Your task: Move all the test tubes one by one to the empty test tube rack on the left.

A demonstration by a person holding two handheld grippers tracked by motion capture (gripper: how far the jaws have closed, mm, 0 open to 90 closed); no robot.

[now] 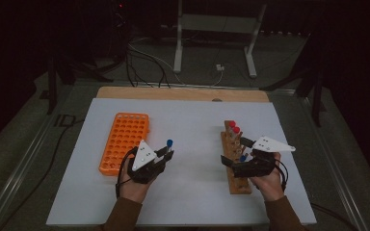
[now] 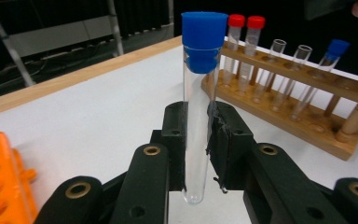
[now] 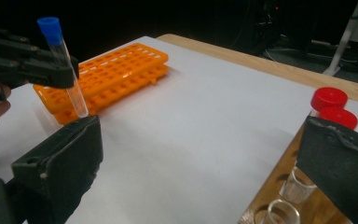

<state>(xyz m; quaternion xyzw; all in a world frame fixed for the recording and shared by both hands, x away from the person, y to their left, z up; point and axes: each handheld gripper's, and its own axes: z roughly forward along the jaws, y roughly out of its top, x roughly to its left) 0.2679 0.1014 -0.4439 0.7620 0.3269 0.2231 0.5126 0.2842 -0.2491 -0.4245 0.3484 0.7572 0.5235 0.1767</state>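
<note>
My left gripper [image 2: 196,112] is shut on a clear test tube with a blue cap [image 2: 198,74], held upright above the white table. From above, this tube [image 1: 169,143] hangs just right of the orange rack [image 1: 124,142]. A wooden rack [image 1: 236,163] at the right holds two red-capped tubes [image 1: 234,127], a blue-capped tube [image 2: 331,56] and some uncapped ones. My right gripper [image 1: 233,152] is open over the wooden rack, its jaws [image 3: 200,149] wide apart with nothing between them. In the right gripper view the left gripper [image 3: 32,67] shows with its tube [image 3: 67,74] in front of the orange rack [image 3: 116,70].
A white mat [image 1: 192,192] covers the table, with a wooden strip [image 1: 183,93] along the far edge. The floor beyond holds cables and a metal stand [image 1: 217,29]. White surface lies open between the two racks.
</note>
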